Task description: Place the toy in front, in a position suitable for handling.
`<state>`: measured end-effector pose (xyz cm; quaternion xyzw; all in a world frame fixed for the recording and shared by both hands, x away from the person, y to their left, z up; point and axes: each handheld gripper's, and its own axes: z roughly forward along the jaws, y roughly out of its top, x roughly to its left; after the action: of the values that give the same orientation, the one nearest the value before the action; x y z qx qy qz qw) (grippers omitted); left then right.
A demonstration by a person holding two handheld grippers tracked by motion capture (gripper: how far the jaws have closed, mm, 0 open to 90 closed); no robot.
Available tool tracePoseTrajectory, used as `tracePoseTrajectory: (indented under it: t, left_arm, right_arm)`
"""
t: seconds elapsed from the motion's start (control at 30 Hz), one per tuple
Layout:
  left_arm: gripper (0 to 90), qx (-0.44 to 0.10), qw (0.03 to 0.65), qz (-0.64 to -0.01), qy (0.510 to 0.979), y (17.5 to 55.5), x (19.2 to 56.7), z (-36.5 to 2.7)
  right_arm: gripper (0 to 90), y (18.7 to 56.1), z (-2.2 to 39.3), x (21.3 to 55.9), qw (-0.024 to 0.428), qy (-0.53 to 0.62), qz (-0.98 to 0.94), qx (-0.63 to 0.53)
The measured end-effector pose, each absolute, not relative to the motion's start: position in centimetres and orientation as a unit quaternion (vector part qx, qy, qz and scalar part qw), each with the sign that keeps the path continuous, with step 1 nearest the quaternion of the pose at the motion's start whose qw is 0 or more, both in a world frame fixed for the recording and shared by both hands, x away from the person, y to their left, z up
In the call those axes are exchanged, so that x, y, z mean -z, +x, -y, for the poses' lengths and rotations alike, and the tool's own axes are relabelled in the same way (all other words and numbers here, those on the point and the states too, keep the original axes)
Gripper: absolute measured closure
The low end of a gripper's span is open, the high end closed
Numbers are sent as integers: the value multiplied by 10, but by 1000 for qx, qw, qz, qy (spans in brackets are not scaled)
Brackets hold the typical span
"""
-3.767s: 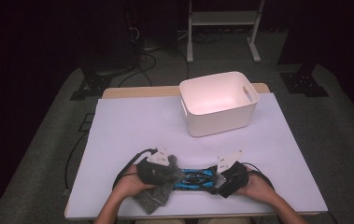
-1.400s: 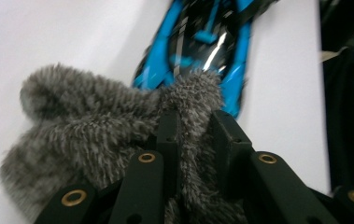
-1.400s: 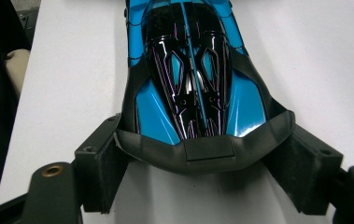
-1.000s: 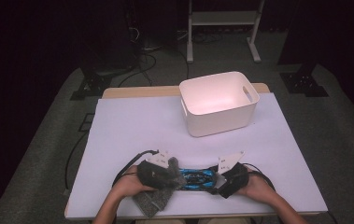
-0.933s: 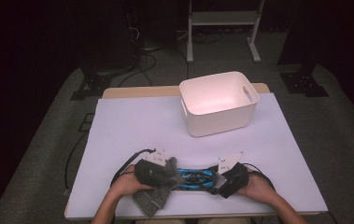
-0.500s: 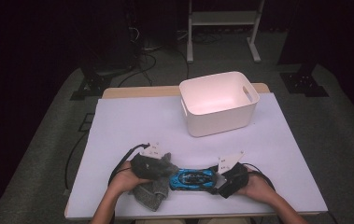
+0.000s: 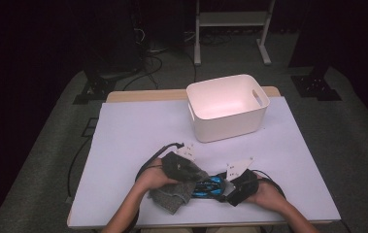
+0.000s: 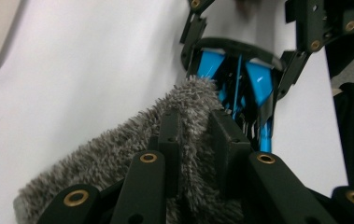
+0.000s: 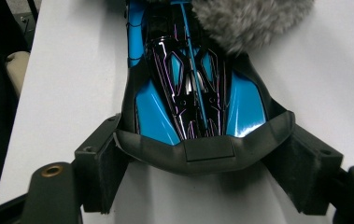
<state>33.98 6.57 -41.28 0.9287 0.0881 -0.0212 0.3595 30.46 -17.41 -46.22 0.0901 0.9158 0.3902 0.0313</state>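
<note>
High view: the toy car [image 7: 209,187] is being clamped by the right hand-held gripper [image 7: 233,190] and wiped with a grey cloth [image 7: 174,195] pinched in the left hand-held gripper [image 7: 191,171], whose jaws have just been closing; further strokes probably needed.

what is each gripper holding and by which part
The left gripper pinches a fold of the fluffy grey cloth. The right gripper clamps the blue and black toy car across its wide black end.

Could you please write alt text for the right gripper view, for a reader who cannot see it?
A glossy blue and black toy car lies on a white table, its black end held between the right gripper's two wide-set jaws. At the top, a fluffy grey cloth overlaps the car's far end.
</note>
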Motion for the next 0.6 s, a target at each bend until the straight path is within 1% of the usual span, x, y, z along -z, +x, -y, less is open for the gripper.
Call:
tracePoseTrajectory:
  t: [0.17, 0.27, 0.33, 0.4, 0.5, 0.53, 0.57, 0.6]
  left_arm:
    - [754, 47, 385, -62, 920, 329, 406, -62]
    - [748, 37, 362, -42, 931, 321, 407, -52]
    - [729, 40, 361, -44, 931, 321, 408, -51]
    - [673, 42, 365, -50, 929, 321, 407, -53]
    - [517, 40, 365, -69, 928, 320, 403, -56]
    - [430, 39, 361, -78, 929, 320, 402, -57]
    - [396, 33, 359, -85, 929, 320, 399, -57]
    - [391, 30, 362, -88, 928, 320, 398, -58]
  right_arm:
    - [240, 305, 174, 463, 32, 90, -915, -392]
    - [239, 305, 174, 463, 32, 90, -915, -392]
    - [239, 304, 175, 463, 33, 91, -915, -393]
    - [239, 304, 175, 463, 33, 93, -914, -393]
    - [239, 304, 175, 463, 34, 92, -914, -394]
    - [239, 304, 175, 463, 33, 93, -914, -395]
    - [239, 304, 175, 463, 33, 92, -914, -395]
    - [239, 304, 175, 463, 33, 92, -914, -395]
